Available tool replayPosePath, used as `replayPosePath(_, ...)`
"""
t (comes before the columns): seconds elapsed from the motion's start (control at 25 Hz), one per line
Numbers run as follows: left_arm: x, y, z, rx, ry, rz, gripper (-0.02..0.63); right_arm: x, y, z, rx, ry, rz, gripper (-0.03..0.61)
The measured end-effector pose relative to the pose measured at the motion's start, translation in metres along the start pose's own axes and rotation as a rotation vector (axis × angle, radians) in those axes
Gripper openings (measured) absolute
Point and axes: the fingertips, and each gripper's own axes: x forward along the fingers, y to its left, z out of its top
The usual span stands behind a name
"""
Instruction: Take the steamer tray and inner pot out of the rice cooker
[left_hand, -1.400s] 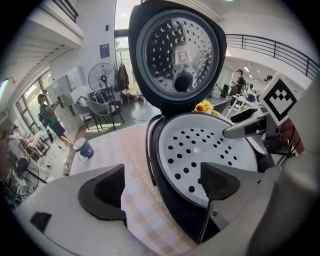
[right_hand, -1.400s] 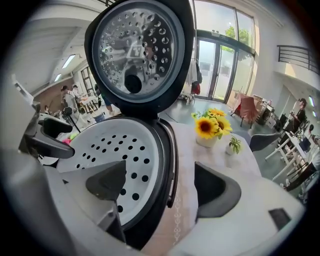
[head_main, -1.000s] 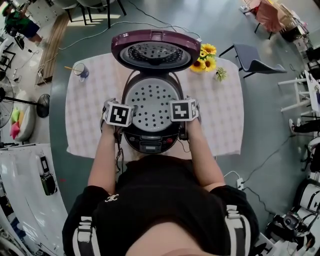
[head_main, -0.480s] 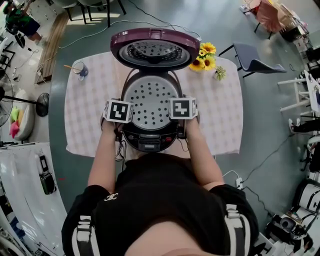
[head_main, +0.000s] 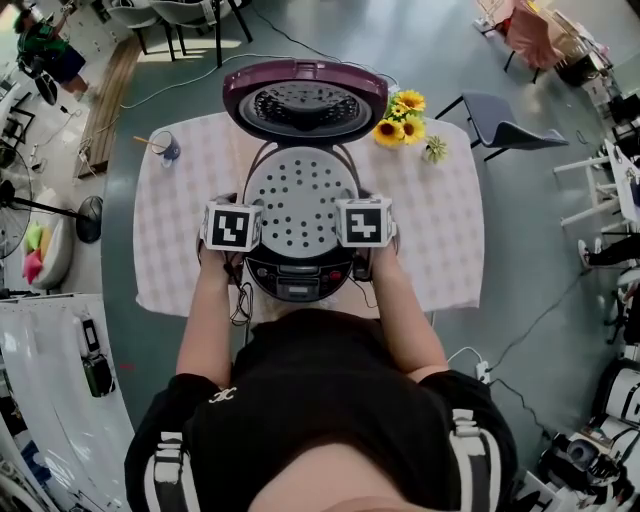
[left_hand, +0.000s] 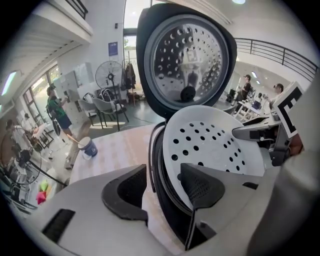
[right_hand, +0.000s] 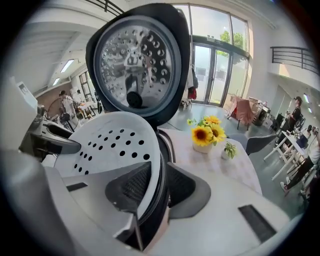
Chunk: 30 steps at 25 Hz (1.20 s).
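The rice cooker (head_main: 298, 275) stands open on the table, its purple lid (head_main: 305, 100) tipped back. The white perforated steamer tray (head_main: 300, 200) sits in its mouth over a dark pot rim (left_hand: 159, 165). My left gripper (head_main: 232, 228) has just been closing. It is shut on the tray's left rim (left_hand: 162, 187), one pad inside and one outside. My right gripper (head_main: 363, 222) has also just been closing. It pinches the tray's right rim and the dark rim under it (right_hand: 159, 185). The inner pot's body is hidden under the tray.
A vase of sunflowers (head_main: 398, 115) and a small plant (head_main: 436, 148) stand at the table's back right, and a cup (head_main: 165, 147) at the back left. The checked cloth (head_main: 440, 230) covers the table. A chair (head_main: 505, 120) stands beyond the right side.
Both grippers have drawn slightly inward and up against the tray's rim. The tray now looks a little higher in the cooker's mouth.
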Motion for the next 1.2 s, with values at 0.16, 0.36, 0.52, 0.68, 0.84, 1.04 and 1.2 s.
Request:
replayPosePath(0.16, -0.021, -0.012, 0.016, 0.002, -0.078, -0.009, 0.196, -0.024, -0.002, 0.020, 0.000, -0.117, 0.015, 0.051)
replayPosePath(0.36, -0.042, -0.037, 0.044, 0.035, -0.183, -0.026, 0.098, -0.058, -0.020, 0.035, 0.017, -0.229, -0.014, 0.038)
replayPosePath(0.52, -0.055, -0.068, 0.068, 0.060, -0.266, -0.051, 0.066, -0.087, -0.047, 0.042, 0.038, -0.321, -0.046, 0.034)
replayPosePath(0.68, -0.060, -0.103, 0.089, 0.073, -0.332, -0.090, 0.058, -0.110, -0.080, 0.039, 0.062, -0.374, -0.080, 0.034)
replayPosePath(0.84, -0.057, -0.140, 0.105, 0.090, -0.352, -0.131, 0.055, -0.124, -0.115, 0.030, 0.091, -0.393, -0.107, 0.032)
replayPosePath(1.04, -0.051, -0.202, 0.119, 0.133, -0.354, -0.171, 0.055, -0.142, -0.172, 0.007, 0.131, -0.391, -0.142, 0.032)
replayPosePath(1.2, -0.043, -0.249, 0.126, 0.146, -0.350, -0.190, 0.055, -0.156, -0.217, -0.008, 0.155, -0.399, -0.166, 0.031)
